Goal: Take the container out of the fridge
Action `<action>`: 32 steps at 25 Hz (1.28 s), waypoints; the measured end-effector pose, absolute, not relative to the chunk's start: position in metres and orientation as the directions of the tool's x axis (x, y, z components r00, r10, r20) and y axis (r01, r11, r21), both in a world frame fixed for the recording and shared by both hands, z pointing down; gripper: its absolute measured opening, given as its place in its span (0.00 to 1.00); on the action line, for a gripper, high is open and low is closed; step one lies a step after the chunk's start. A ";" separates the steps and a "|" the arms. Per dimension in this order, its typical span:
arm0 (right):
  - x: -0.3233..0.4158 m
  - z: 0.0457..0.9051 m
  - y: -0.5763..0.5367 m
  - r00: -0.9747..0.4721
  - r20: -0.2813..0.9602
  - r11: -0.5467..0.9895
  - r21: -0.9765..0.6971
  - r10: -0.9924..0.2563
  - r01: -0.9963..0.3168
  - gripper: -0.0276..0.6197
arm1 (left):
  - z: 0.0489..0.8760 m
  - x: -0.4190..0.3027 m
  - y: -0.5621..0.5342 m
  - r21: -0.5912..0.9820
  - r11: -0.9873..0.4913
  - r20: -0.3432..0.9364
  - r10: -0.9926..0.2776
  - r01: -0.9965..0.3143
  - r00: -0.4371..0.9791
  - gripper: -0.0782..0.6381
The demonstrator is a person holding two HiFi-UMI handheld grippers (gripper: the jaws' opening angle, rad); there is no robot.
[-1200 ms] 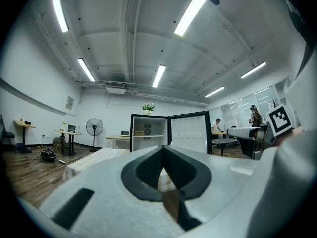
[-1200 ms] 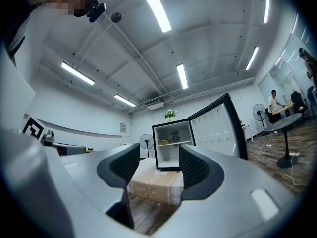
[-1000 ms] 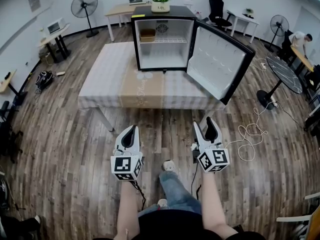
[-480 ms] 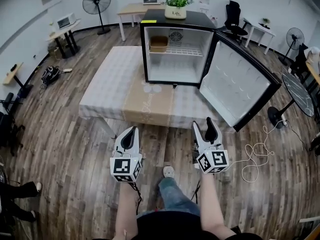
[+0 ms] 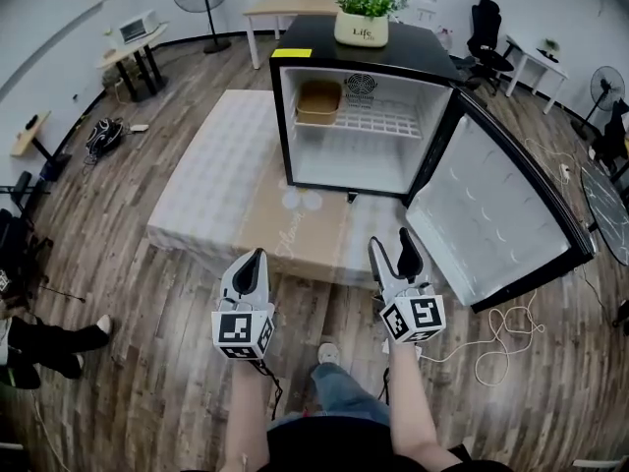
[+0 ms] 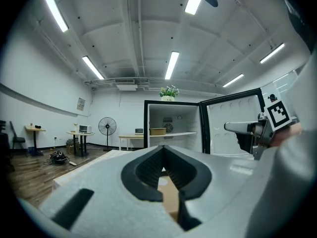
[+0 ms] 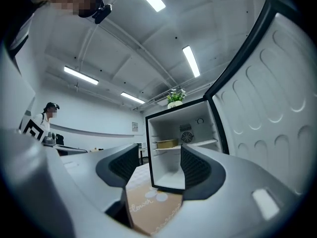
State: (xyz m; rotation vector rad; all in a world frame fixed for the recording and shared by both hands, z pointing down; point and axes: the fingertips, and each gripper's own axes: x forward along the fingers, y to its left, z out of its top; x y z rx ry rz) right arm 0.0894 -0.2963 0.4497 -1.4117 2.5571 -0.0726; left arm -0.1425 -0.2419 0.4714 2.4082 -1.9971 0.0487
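The hands are hidden behind the marker cubes, and only the forearms are seen in the head view. The container is shown too small for much detail. From the gripper views only its low, wide front face can be made out, and whether it bears a lid cannot be told. The lower corner of the door is cut off from the left gripper view by the right gripper's body.

The container is set flat on the wire shelf in the upper part of the fridge, at the shelf's left end and close against the left wall. Its top is turned upward and its broad front is turned toward the opening and both grippers. Which of its level axes is the longer cannot be judged, as it is seen nearly square from above.

The left gripper is held with its jaws brought together at the tips, and nothing is caught between them. The right gripper is held with its jaws spread apart, and only the table and fridge are seen through the gap. The container lies well ahead of both grippers, beyond the table. It is a little to the right of the left gripper's line and a little to the left of the right gripper's. The door is swung wide, ahead and to the right of the right gripper.
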 end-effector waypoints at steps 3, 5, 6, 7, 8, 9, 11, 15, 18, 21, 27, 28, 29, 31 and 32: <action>0.077 0.447 -0.335 -0.544 -0.164 0.566 -0.156 -0.823 -0.809 0.44 | 0.468 -0.148 -0.276 -0.020 -0.161 0.037 -0.986 -0.987 0.160 0.12; 0.068 0.446 -0.357 -0.563 -0.161 0.585 -0.158 -0.810 -0.796 0.44 | 0.468 -0.152 -0.293 -0.023 -0.145 0.041 -0.989 -0.989 0.144 0.12; 0.064 0.445 -0.366 -0.571 -0.160 0.592 -0.159 -0.805 -0.790 0.44 | 0.468 -0.154 -0.299 -0.022 -0.137 0.042 -0.990 -0.990 0.136 0.12; 0.060 0.444 -0.375 -0.576 -0.159 0.597 -0.161 -0.802 -0.786 0.44 | 0.468 -0.156 -0.305 -0.020 -0.130 0.045 -0.991 -0.991 0.129 0.12; 0.057 0.443 -0.382 -0.581 -0.158 0.602 -0.162 -0.798 -0.782 0.44 | 0.469 -0.158 -0.309 -0.017 -0.125 0.047 -0.991 -0.992 0.124 0.12; 0.053 0.442 -0.389 -0.586 -0.157 0.606 -0.159 -0.795 -0.779 0.44 | 0.469 -0.161 -0.314 -0.014 -0.120 0.048 -0.992 -0.993 0.119 0.12; 0.045 0.438 -0.402 -0.597 -0.153 0.615 -0.146 -0.788 -0.775 0.44 | 0.467 -0.165 -0.324 -0.012 -0.116 0.045 -0.992 -0.993 0.115 0.12; 0.030 0.428 -0.425 -0.613 -0.139 0.627 -0.088 -0.778 -0.774 0.44 | 0.463 -0.171 -0.351 -0.012 -0.133 0.037 -0.990 -0.991 0.133 0.12; 0.012 0.420 -0.445 -0.637 -0.109 0.642 -0.006 -0.763 -0.767 0.44 | 0.458 -0.178 -0.374 -0.008 -0.141 0.030 -0.990 -0.990 0.141 0.12; -0.009 0.415 -0.464 -0.669 -0.056 0.665 0.079 -0.741 -0.743 0.44 | 0.452 -0.185 -0.395 -0.003 -0.153 0.025 -0.988 -0.988 0.153 0.12; -0.048 0.421 -0.498 -0.714 0.106 0.704 0.314 -0.692 -0.637 0.44 | 0.451 -0.189 -0.424 0.003 -0.183 0.020 -0.983 -0.983 0.184 0.12; -0.053 0.422 -0.504 -0.713 0.139 0.704 0.369 -0.688 -0.607 0.44 | 0.451 -0.188 -0.428 0.006 -0.187 0.020 -0.982 -0.982 0.187 0.12; -0.059 0.424 -0.510 -0.708 0.174 0.700 0.428 -0.684 -0.571 0.44 | 0.452 -0.188 -0.431 0.009 -0.190 0.020 -0.982 -0.982 0.190 0.12; -0.068 0.429 -0.521 -0.688 0.249 0.683 0.551 -0.682 -0.478 0.44 | 0.454 -0.187 -0.435 0.014 -0.197 0.022 -0.980 -0.980 0.197 0.12; -0.072 0.432 -0.526 -0.671 0.286 0.671 0.609 -0.684 -0.424 0.44 | 0.455 -0.186 -0.436 0.015 -0.201 0.025 -0.979 -0.979 0.202 0.12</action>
